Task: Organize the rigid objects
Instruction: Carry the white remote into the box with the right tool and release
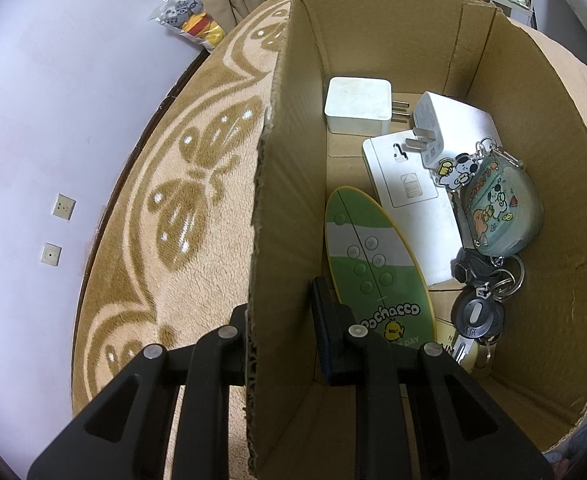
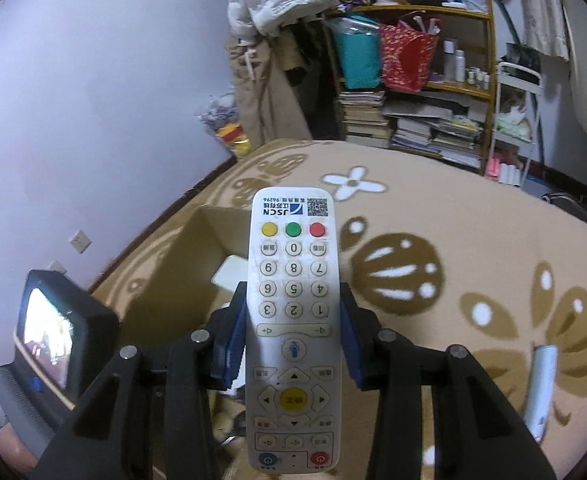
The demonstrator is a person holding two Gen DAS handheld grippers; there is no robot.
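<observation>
A cardboard box [image 1: 289, 200] stands on a beige patterned rug [image 1: 197, 208]. Inside lie a green surfboard-shaped remote [image 1: 373, 264], a white plug cube [image 1: 357, 108], a second white adapter [image 1: 433, 128], a flat white device [image 1: 409, 200], a teal cartoon case [image 1: 497, 212] and a bunch of keys [image 1: 481, 308]. My left gripper [image 1: 279, 300] is open and straddles the box's left wall, one finger outside and one inside. My right gripper [image 2: 293, 292] is shut on a white remote control [image 2: 293, 320], held above the rug and over the box [image 2: 201, 240].
A slim white object [image 2: 541, 388] lies on the rug at the right. Shelves [image 2: 413, 92] with books and bags stand at the back. A bag of plush toys [image 1: 189, 16] leans by the lilac wall [image 1: 53, 100]. The left gripper's screen unit [image 2: 53, 332] shows at lower left.
</observation>
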